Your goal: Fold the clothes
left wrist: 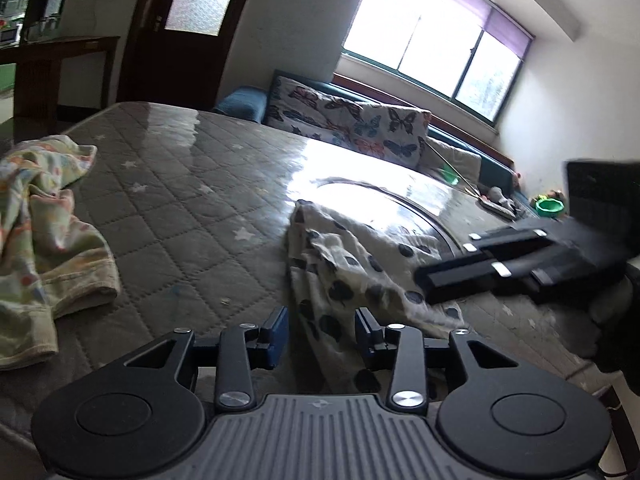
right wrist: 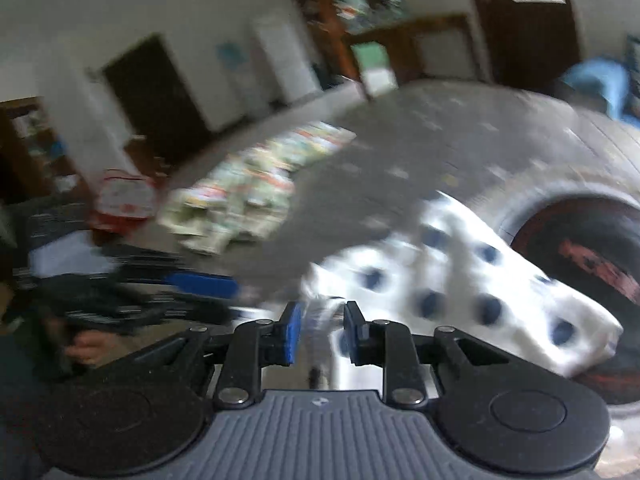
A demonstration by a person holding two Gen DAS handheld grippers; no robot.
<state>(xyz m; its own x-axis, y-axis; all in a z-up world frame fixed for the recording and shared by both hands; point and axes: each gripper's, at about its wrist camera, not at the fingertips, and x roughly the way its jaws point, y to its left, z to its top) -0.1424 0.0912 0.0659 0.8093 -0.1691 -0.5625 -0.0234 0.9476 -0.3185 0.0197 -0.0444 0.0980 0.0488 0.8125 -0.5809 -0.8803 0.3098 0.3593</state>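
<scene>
my left gripper [left wrist: 322,334] has its blue pads parted, the near edge of the dotted cloth [left wrist: 352,264] lying in the gap but not pinched, so open. my right gripper [right wrist: 319,334] is blurred; jaws stand apart with a pale fold of the same dotted cloth [right wrist: 460,280] between them, and i cannot tell whether the pads press on it.

dotted cloth sits rumpled on the quilted table cover [left wrist: 180,184], right in front of both tools. a second floral garment [left wrist: 48,232] lies bunched well apart to the left, untouched.

step in hand looks like getting hold of the near hem. to do it well i'd judge: take two corners of one edge, one per tool, pinch a single layer only, then lift and spread flat before any fold. it's bunched, so layers could come up together.

materials: dotted cloth is thin, soft, cream with dark navy blotches, heavily creased, will drape and slip. floral one looks thicker, with a stitched hem. the cover is grey, diamond-quilted with pale stars, under something glossy that throws hard window glare.
</scene>
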